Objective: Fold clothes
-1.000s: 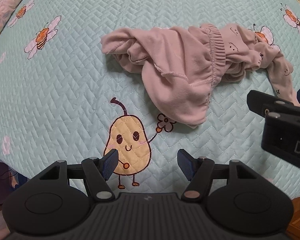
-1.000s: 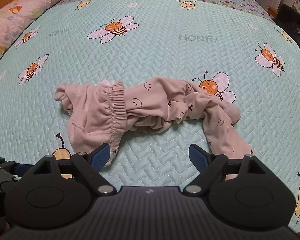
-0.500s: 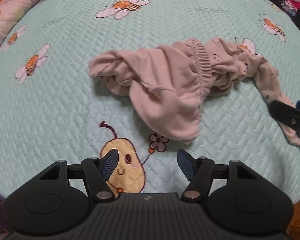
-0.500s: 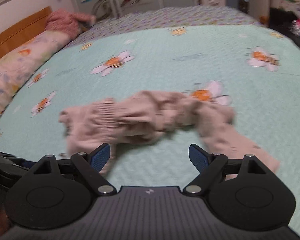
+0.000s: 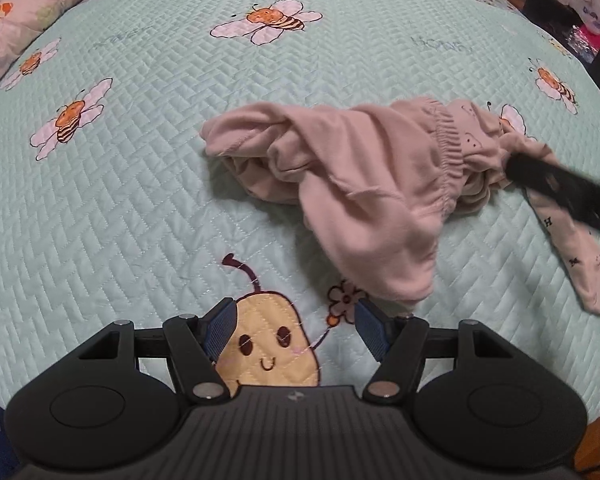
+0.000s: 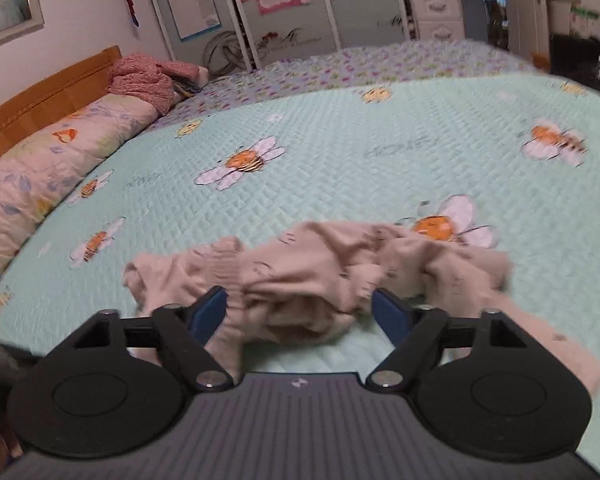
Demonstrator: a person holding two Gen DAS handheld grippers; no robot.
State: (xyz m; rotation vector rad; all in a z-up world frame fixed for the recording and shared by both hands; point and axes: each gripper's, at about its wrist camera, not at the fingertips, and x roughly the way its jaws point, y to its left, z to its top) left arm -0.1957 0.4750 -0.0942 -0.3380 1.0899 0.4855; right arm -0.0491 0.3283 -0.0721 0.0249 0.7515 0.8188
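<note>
Both grippers hang spread and empty: the left gripper (image 5: 294, 330) short of the garment's near flap, the right gripper (image 6: 300, 312) straddling its middle. The pink pants (image 5: 364, 184) lie crumpled on the quilted bed (image 5: 140, 160), soft knit, elastic waistband (image 5: 446, 148) bunched. My guess: flattening needs 2 spread holds.
</note>
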